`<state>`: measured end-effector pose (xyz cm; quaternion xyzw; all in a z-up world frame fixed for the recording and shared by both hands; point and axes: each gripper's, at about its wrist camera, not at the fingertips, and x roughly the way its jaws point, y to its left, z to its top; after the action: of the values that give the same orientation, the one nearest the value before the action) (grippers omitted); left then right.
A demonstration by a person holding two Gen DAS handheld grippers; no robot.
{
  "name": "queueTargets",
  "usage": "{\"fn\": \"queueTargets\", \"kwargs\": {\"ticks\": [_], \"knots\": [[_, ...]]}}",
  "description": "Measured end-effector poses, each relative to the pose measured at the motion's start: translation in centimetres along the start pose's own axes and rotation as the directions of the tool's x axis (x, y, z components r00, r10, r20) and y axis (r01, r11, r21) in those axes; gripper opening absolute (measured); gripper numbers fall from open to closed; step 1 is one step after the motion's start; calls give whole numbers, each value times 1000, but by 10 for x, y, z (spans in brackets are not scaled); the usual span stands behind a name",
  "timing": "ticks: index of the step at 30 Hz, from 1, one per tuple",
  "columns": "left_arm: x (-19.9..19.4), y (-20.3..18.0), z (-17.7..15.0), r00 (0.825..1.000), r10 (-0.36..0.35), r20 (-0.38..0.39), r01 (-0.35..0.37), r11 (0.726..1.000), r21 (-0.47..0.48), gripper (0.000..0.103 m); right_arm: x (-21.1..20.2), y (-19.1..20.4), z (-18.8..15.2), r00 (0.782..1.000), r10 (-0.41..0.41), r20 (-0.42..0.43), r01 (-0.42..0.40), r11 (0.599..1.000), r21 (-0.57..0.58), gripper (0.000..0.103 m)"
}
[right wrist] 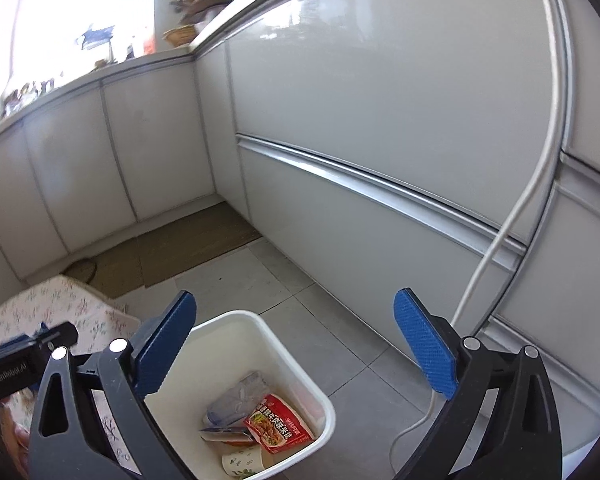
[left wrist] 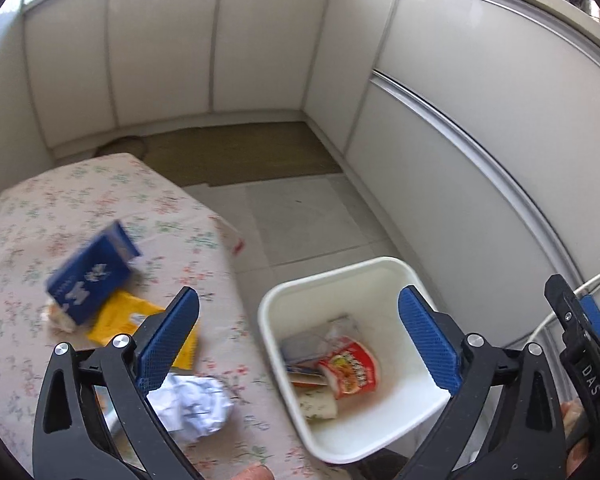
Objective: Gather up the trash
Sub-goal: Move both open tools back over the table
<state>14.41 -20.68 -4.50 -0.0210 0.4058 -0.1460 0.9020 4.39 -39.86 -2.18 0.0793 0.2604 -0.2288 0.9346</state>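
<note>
Both grippers stand with jaws spread wide and nothing between the pads. The left gripper [left wrist: 298, 340] hangs over the edge of a table covered in a floral cloth [left wrist: 60, 200], pointing down across the table corner and the white bin [left wrist: 268, 320] that stands on the tiled floor just beside it. The right gripper [right wrist: 296, 344] hovers above that same bin [right wrist: 324, 400], which already holds a red noodle wrapper [right wrist: 278, 424], a clear crumpled bag and a paper cup.

The trash not yet collected lies on the table. A crumpled white paper ball [left wrist: 196, 404] sits nearest, just beside the left gripper's left finger. Behind it a yellow packet [left wrist: 120, 316] lies flat, and a blue carton [left wrist: 92, 272], blurred, appears tilted over the packet and over a pale wad at its lower end.

The paper ball looks light and springy; it should squash readily, so a pinch across its middle would likely hold it. The carton seems light but stiff, with smooth printed faces that may slip; gripping across its narrow sides would be safer than its broad faces. The yellow packet, thin and flat on the cloth, is probably the hardest to lift, best taken by a raised edge or corner without catching the cloth.
</note>
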Motion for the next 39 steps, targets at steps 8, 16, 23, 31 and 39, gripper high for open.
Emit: {"fn": "queueTargets", "kwargs": {"ticks": [8, 16, 23, 31, 39], "knots": [[-25, 27, -6, 997, 69, 45, -68, 997, -24, 96, -7, 42, -1, 999, 41, 21, -38, 993, -108, 96], [-39, 64, -13, 991, 127, 46, -124, 990, -66, 96, -12, 86, -5, 996, 88, 26, -81, 978, -191, 96], [-47, 103, -23, 983, 180, 25, -177, 978, -107, 96, -13, 122, -13, 992, 126, 8, -120, 959, -257, 96], [-51, 150, -34, 975, 222, -13, -221, 961, -166, 96, -16, 164, -23, 985, 171, -17, -168, 931, -323, 96], [-42, 197, -49, 960, 257, -108, -274, 942, -192, 96, -17, 203, -34, 975, 215, -53, -219, 899, -379, 96]]}}
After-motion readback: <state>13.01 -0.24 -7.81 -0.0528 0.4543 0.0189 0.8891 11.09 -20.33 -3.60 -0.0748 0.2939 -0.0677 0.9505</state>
